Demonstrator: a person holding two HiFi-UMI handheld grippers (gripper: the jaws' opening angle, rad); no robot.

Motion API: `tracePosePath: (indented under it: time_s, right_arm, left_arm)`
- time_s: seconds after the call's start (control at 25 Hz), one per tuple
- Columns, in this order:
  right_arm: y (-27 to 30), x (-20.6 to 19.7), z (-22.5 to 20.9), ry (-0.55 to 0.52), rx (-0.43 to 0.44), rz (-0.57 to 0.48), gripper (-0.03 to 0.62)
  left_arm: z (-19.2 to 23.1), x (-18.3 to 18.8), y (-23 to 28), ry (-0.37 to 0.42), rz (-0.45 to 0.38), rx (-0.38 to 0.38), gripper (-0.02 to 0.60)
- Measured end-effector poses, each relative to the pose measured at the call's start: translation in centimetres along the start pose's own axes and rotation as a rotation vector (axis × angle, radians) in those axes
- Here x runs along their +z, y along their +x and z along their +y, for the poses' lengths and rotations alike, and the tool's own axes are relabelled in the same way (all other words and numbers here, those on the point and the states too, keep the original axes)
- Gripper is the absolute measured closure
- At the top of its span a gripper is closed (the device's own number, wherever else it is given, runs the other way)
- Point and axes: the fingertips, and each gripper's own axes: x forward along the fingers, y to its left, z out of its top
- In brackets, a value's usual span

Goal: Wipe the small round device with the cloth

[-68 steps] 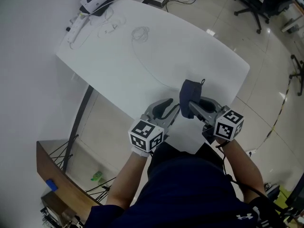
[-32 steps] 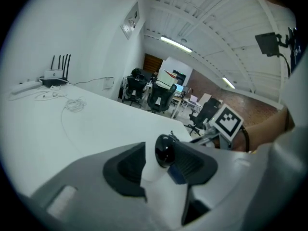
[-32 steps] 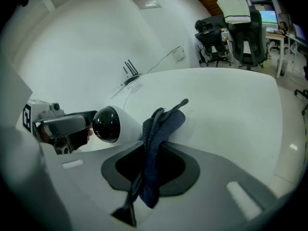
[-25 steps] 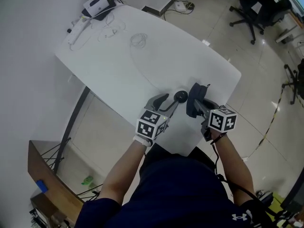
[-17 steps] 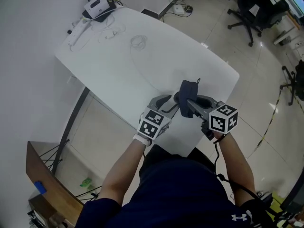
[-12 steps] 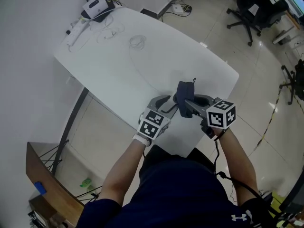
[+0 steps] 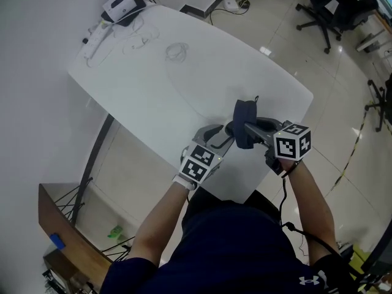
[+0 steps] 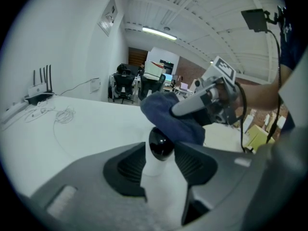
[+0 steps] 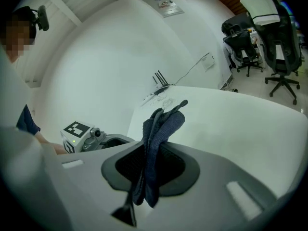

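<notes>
Two grippers are working over the near edge of one white table (image 7: 184, 84). The left gripper (image 7: 222, 136) is clamping the one small round device (image 8: 161, 143) by its white body, black dome up. The right gripper (image 7: 245, 132) is pinching the one dark blue cloth (image 9: 161, 124), which is sitting right at the dome's far side.

The small round device (image 8: 161, 147) has a white body and a glossy black domed head. It stands upright, gripped in the left claw (image 8: 161, 168). The cloth (image 9: 161, 129) is dark blue and bunched, pinched in the right claw (image 9: 150, 167) and pressed against the device's head.
</notes>
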Motion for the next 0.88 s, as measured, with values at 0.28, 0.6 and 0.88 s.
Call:
tracePosePath:
  time_s: [0.28,0.6,0.88]
  right_arm:
    - [0.2,-1.2,-3.1,-0.028,-0.043,0.076,0.517]
    - [1.5,-3.9,-5.9,-0.027,-0.011,0.197,0.519]
    - [3.3,-7.9,-8.6,-0.17,-0.091,0.396,0.519]
  left_arm:
    - [-0.3,-0.5,0.3,0.048,0.027,0.005,0.396]
    - [-0.4,-0.3,0.4,0.026,0.024,0.021,0.399]
    - [-0.3,-0.4,0.7,0.012,0.021,0.044,0.399]
